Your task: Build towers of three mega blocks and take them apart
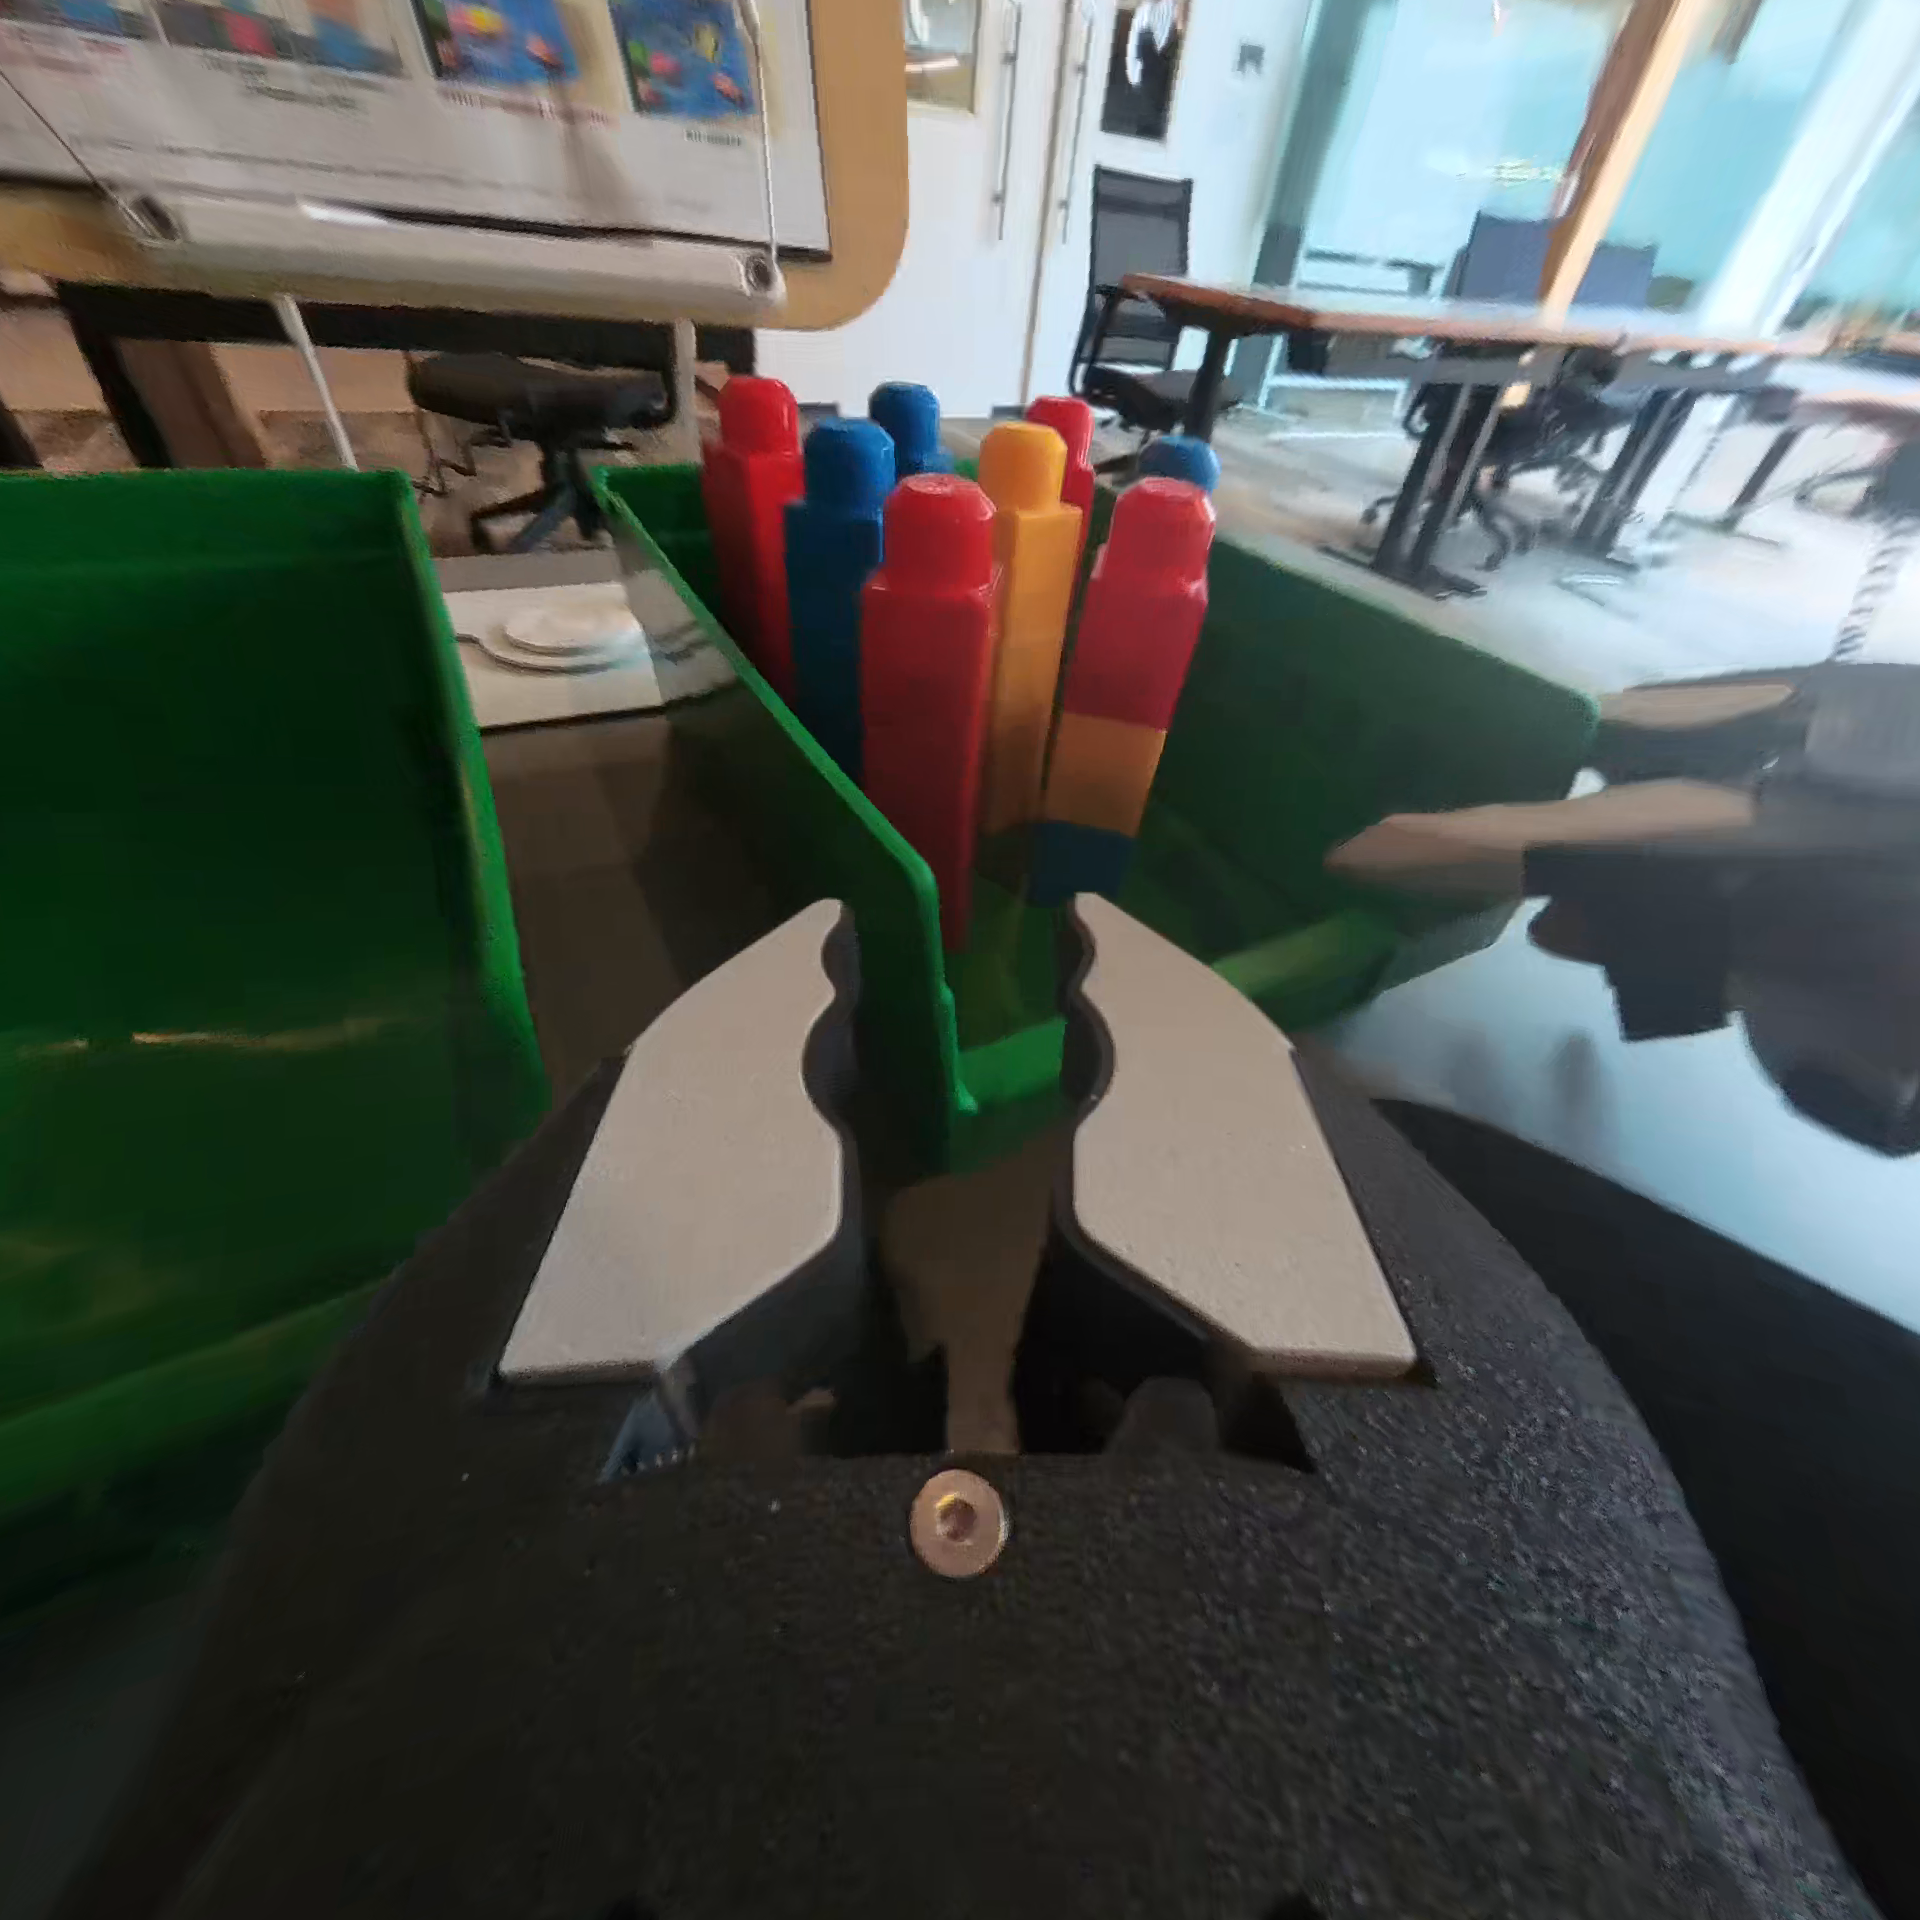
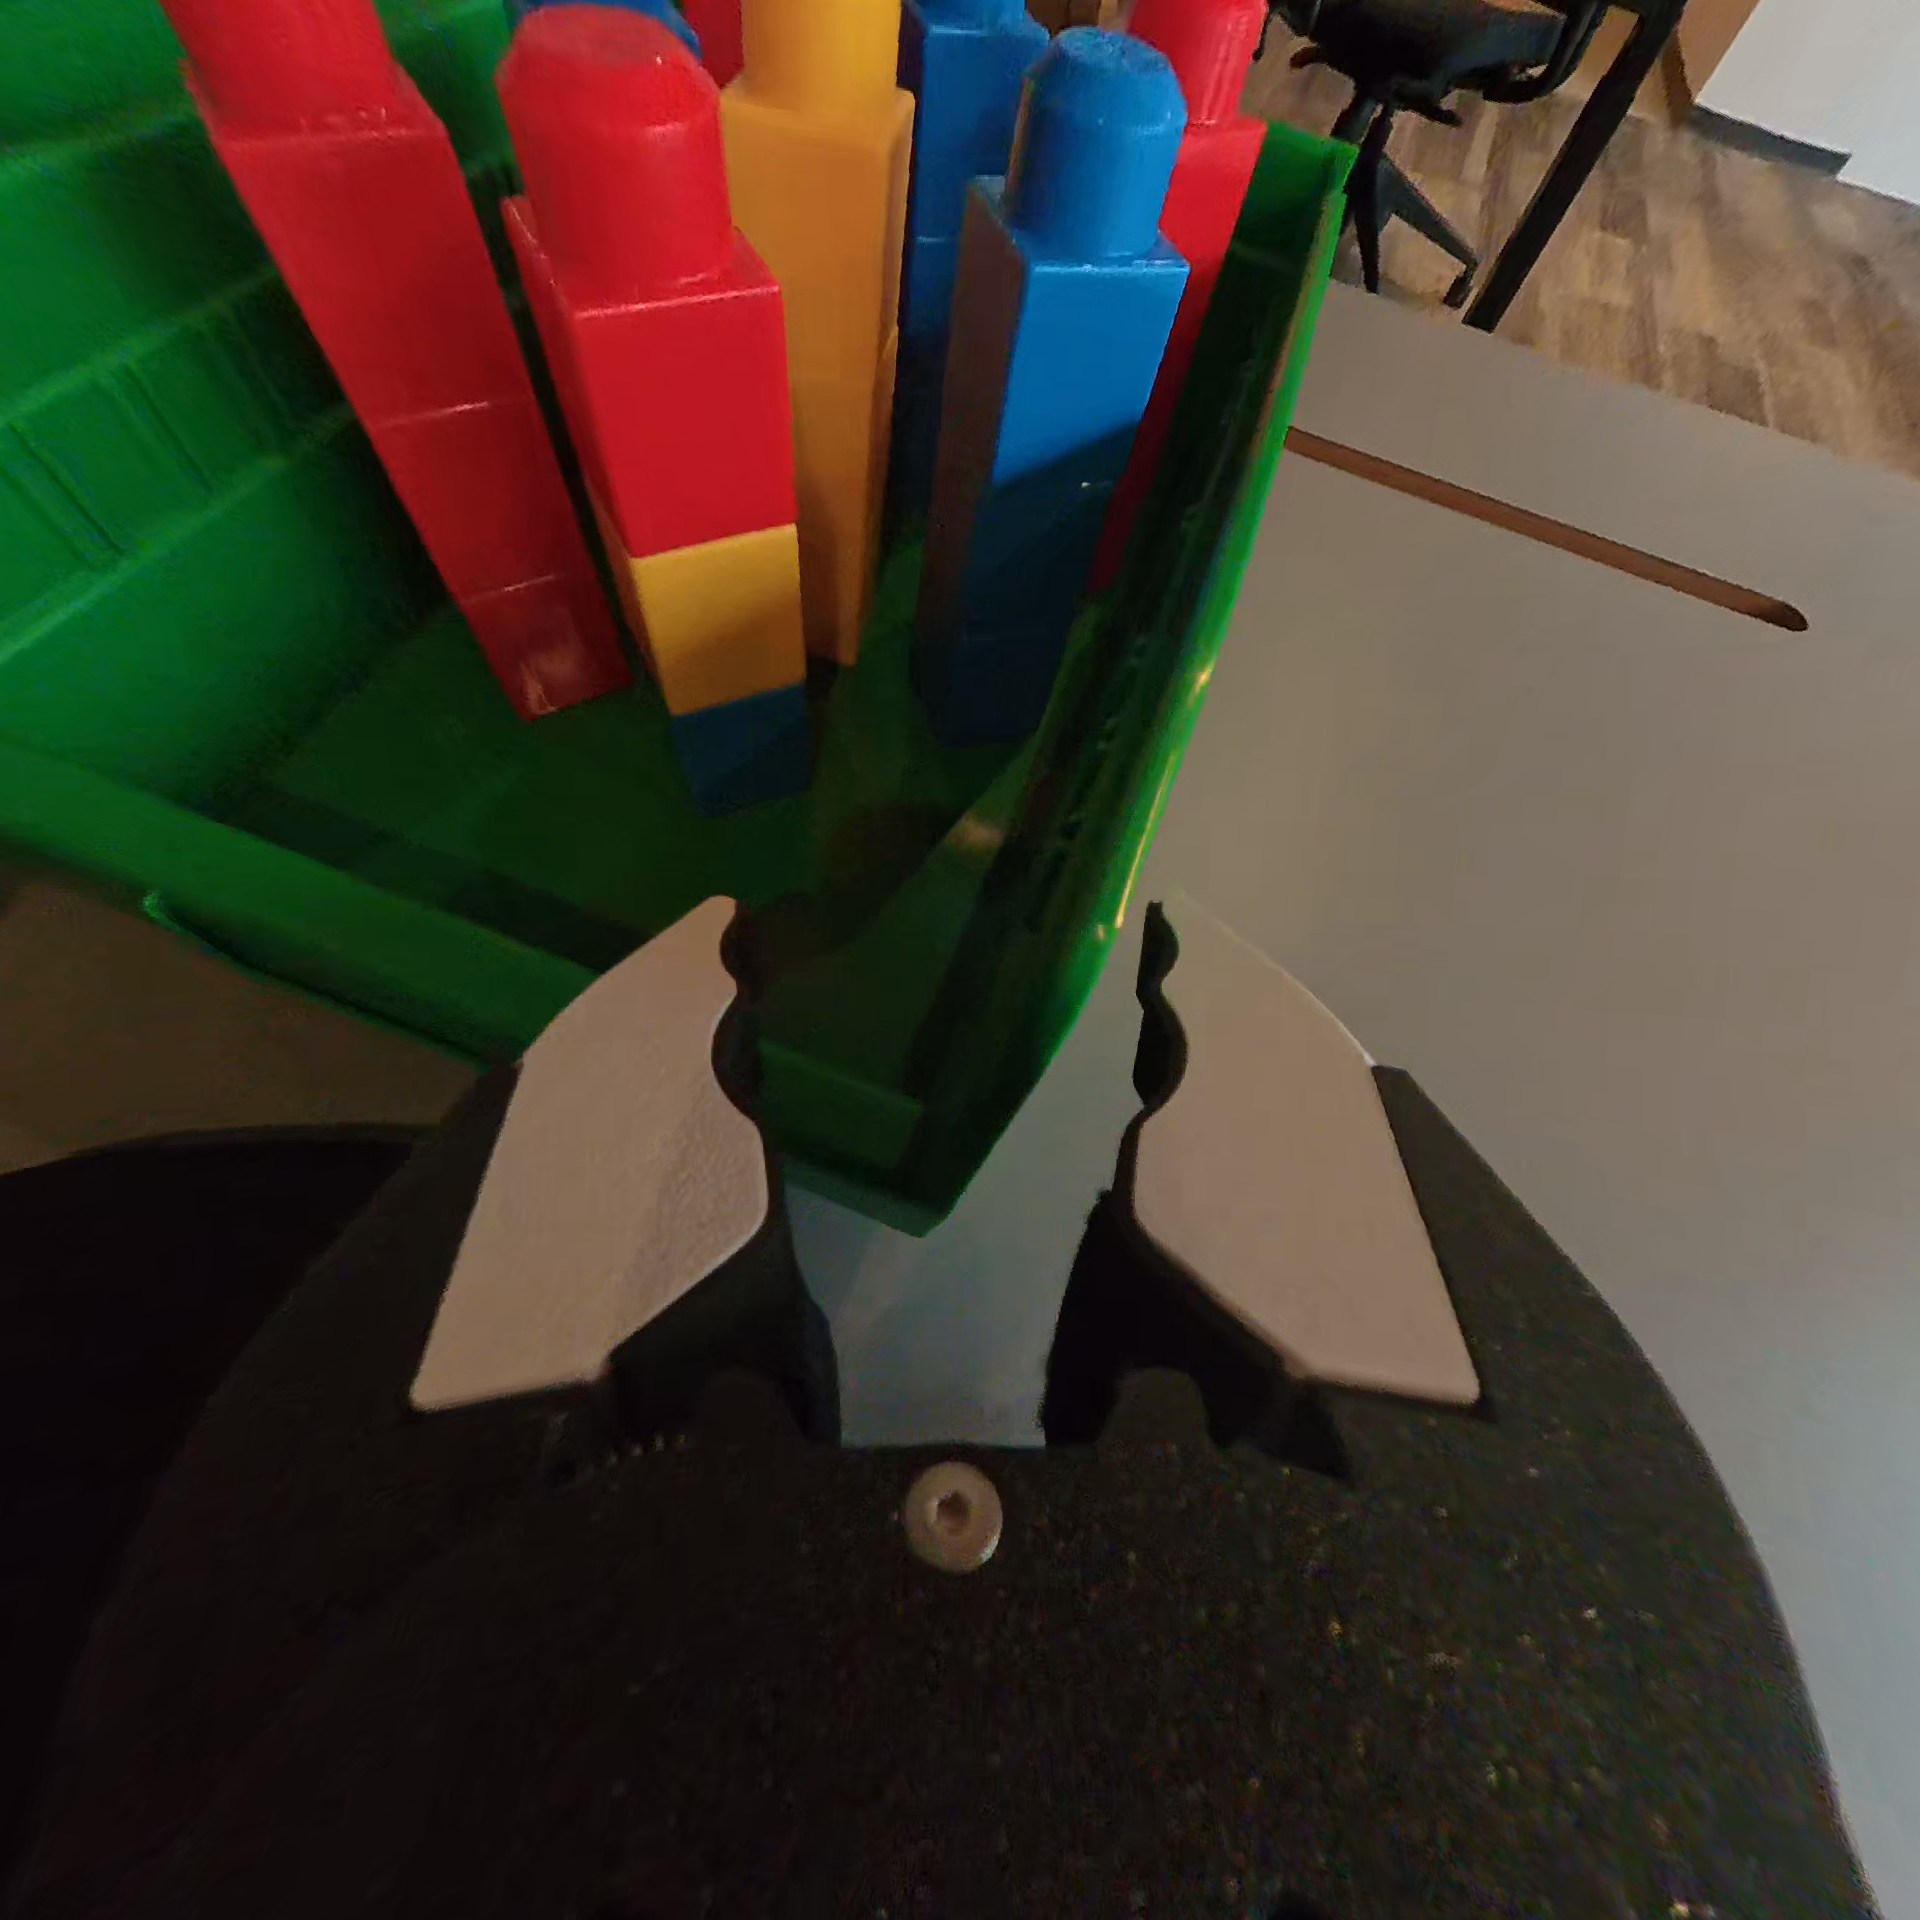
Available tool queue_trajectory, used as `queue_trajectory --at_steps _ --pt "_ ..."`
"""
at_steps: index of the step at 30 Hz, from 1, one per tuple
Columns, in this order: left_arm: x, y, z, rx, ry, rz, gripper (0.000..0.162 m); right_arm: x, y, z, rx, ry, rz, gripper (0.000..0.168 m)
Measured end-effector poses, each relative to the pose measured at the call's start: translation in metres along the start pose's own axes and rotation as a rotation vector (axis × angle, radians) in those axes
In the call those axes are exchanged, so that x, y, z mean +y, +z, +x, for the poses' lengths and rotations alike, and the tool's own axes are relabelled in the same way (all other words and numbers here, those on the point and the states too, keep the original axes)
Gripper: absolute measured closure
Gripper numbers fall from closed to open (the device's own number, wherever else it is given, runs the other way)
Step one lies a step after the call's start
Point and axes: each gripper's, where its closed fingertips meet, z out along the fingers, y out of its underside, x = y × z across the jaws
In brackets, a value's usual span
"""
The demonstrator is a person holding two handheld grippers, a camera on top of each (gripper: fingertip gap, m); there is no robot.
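Nearest the lens, the left tool (image 1: 961,920) straddles the near corner wall of a green bin (image 1: 894,831), its jaws a modest gap apart; whether they pinch the wall or merely flank it is hard to tell. That bin sits on the table (image 2: 1558,831), a pale grey surface, with a second green bin (image 1: 208,779) just beside it to the left. The right tool (image 2: 940,925) is spread wider, gripping nothing, at the bin's other near corner. Inside the bin stands a cluster of block towers, upright and close together. Among them are an all-red tower (image 1: 925,707), a red-yellow-blue tower (image 1: 1122,686) and a blue tower (image 2: 1060,416).
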Motion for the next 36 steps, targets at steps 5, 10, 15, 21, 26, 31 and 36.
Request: queue_trajectory --at_steps 5,10,15,21,26,31,36 --pt "0.012 0.017 -0.006 -0.035 -0.011 -0.064 0.123 -0.004 0.004 0.004 -0.001 0.018 0.024 0.100" --pt "0.020 0.036 -0.007 -0.101 0.107 -0.097 0.126 0.002 0.010 0.007 -0.003 -0.028 -0.028 0.109" --pt "0.024 0.044 -0.017 -0.193 0.205 -0.139 0.136 0.003 0.013 0.005 -0.037 -0.026 -0.054 0.133" --pt "0.023 0.046 -0.023 -0.215 0.183 -0.140 0.147 0.004 0.010 0.013 0.041 -0.004 -0.083 0.154" --pt "0.021 0.046 -0.020 -0.195 0.196 -0.120 0.148 0.005 0.009 0.020 0.127 -0.042 -0.102 0.160" --pt "0.019 0.044 -0.013 -0.164 0.212 -0.100 0.148 0.006 -0.002 0.022 0.153 -0.025 -0.104 0.162" --pt "0.010 0.040 -0.007 -0.140 0.204 -0.051 0.149 -0.005 -0.019 0.025 0.198 -0.038 -0.073 0.162"
